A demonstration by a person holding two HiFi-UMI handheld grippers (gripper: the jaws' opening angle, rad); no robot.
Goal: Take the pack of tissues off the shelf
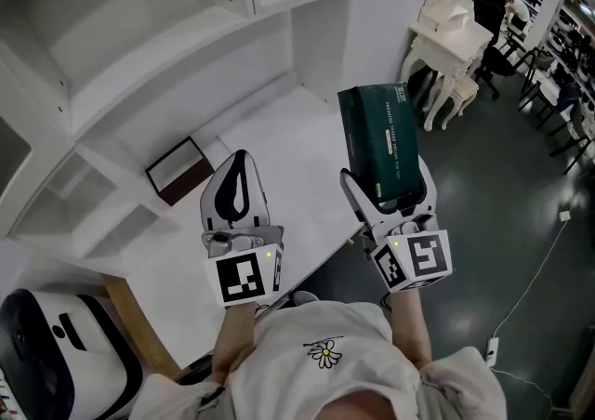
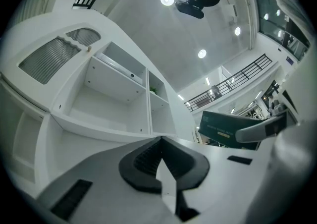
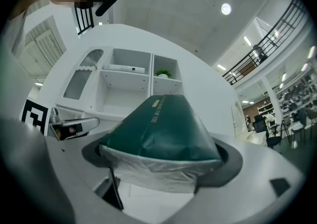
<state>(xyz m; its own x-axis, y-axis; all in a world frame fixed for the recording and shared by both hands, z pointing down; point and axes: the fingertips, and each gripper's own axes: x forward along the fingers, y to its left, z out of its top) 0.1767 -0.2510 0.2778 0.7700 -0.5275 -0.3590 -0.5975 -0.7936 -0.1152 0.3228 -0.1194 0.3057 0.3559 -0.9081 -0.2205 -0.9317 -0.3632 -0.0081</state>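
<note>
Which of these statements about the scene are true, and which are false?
1. The right gripper grips the green pack. True.
2. The left gripper holds a box. False: its jaws are together with nothing between them.
3. The pack lies on the shelf. False: it is held up in the right gripper, off the shelf.
4. A dark-rimmed box sits on the desk. True.
</note>
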